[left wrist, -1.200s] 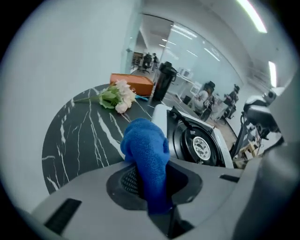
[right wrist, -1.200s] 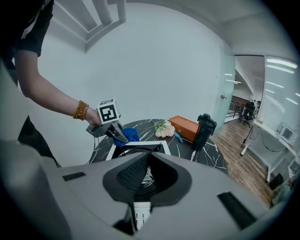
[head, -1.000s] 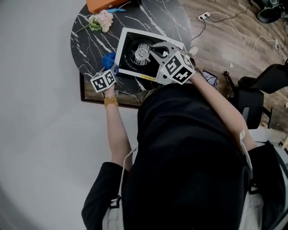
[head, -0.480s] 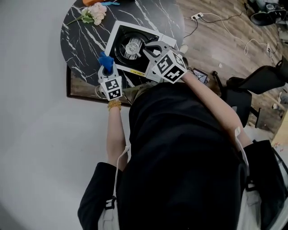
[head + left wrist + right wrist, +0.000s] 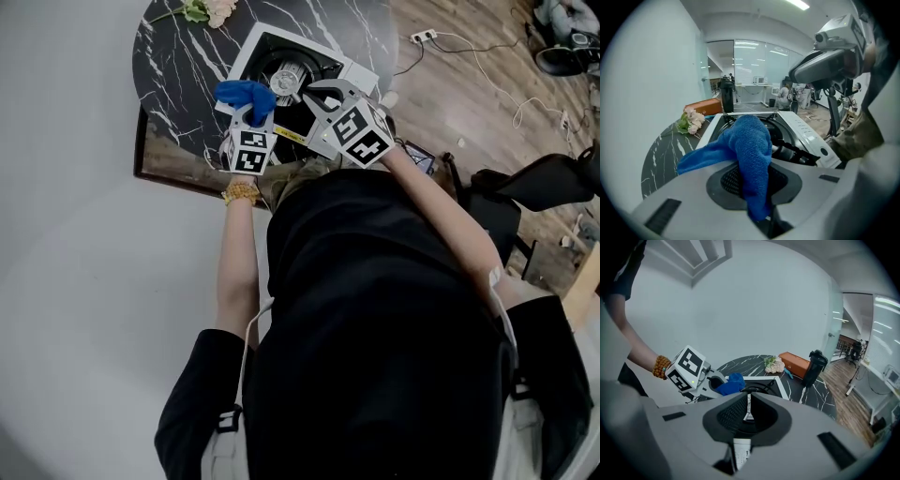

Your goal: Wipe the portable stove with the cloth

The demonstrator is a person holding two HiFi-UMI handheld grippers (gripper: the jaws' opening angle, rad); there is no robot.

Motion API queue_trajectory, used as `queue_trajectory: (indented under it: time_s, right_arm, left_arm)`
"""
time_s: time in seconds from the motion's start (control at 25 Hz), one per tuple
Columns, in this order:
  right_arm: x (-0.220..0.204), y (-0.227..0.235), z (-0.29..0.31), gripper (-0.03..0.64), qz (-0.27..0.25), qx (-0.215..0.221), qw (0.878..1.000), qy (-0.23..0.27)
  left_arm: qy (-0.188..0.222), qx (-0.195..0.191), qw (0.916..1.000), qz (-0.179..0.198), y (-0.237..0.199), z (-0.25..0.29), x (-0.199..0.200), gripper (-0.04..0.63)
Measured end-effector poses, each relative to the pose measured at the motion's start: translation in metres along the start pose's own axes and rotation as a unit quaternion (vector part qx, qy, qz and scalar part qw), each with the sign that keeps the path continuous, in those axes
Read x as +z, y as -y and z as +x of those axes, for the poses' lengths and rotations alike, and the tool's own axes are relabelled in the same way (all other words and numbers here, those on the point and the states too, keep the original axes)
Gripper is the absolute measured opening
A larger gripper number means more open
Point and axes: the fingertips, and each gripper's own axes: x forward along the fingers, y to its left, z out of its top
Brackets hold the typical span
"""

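The cloth (image 5: 751,150), a blue towel, is pinched in the clenched left tongs (image 5: 250,122). One end sticks out below the pads and the bulk is bunched forward over the tips, so a soft wad leads the way rather than bare metal. It sits at the near left corner of the stove (image 5: 305,67), over the white frame beside the burner (image 5: 289,81). No view settles whether it is already pressing on the frame or just above it. The grip looks chosen for rubbing: a thick fold out front and enough cloth caught in the pads that it should not slip loose under a push. The right tongs (image 5: 748,401) are drawn nearly together, with only a thin slit between them. A sliver of white shows through the slit, but I see nothing plainly gripped. They rest at the stove's near edge, probably to steady the light appliance while the other hand wipes. The stove stands on a round, dark, marbled surface (image 5: 178,66), with a small bunch of flowers (image 5: 208,9), an orange box (image 5: 799,363) and a black flask (image 5: 814,365) set behind it, clear of the wiping area.
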Motion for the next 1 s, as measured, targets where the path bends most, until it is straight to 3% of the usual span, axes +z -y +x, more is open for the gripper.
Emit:
queue_trajectory:
  time_s: [0.12, 0.28, 0.44, 0.6, 0.76, 0.88, 0.96, 1.0]
  right_arm:
    - [0.002, 0.008, -0.001, 0.015, 0.024, -0.007, 1.000, 0.007]
    - [-0.002, 0.023, -0.002, 0.015, 0.076, -0.019, 0.997, 0.021]
    - [-0.007, 0.027, -0.008, 0.016, 0.078, -0.018, 0.996, 0.037]
    - [-0.021, 0.008, -0.015, 0.017, 0.037, 0.003, 0.999, 0.033]
    - [-0.040, -0.003, -0.019, 0.017, 0.034, 0.005, 0.999, 0.018]
    - [-0.038, -0.020, -0.025, 0.017, 0.026, 0.041, 0.998, 0.042]
    - [-0.029, -0.042, -0.037, 0.017, 0.000, 0.102, 0.992, 0.069]
    - [-0.027, -0.056, -0.043, 0.017, -0.028, 0.131, 0.988, 0.074]
  left_arm:
    - [-0.007, -0.062, 0.9981, 0.000, 0.024, -0.004, -0.005, 0.064]
    - [-0.016, -0.134, 0.9905, 0.027, 0.061, -0.002, -0.007, 0.064]
    - [-0.053, -0.220, 0.9742, 0.000, 0.091, -0.007, -0.008, 0.064]
    - [-0.068, -0.260, 0.9623, -0.043, 0.105, -0.015, -0.015, 0.064]
    - [-0.080, -0.299, 0.9502, -0.034, 0.123, -0.022, -0.025, 0.064]
    - [-0.121, -0.346, 0.9305, 0.002, 0.139, -0.040, -0.043, 0.064]
    - [-0.095, -0.331, 0.9389, -0.001, 0.133, -0.049, -0.039, 0.064]
    - [-0.063, -0.319, 0.9452, -0.026, 0.126, -0.055, -0.029, 0.064]
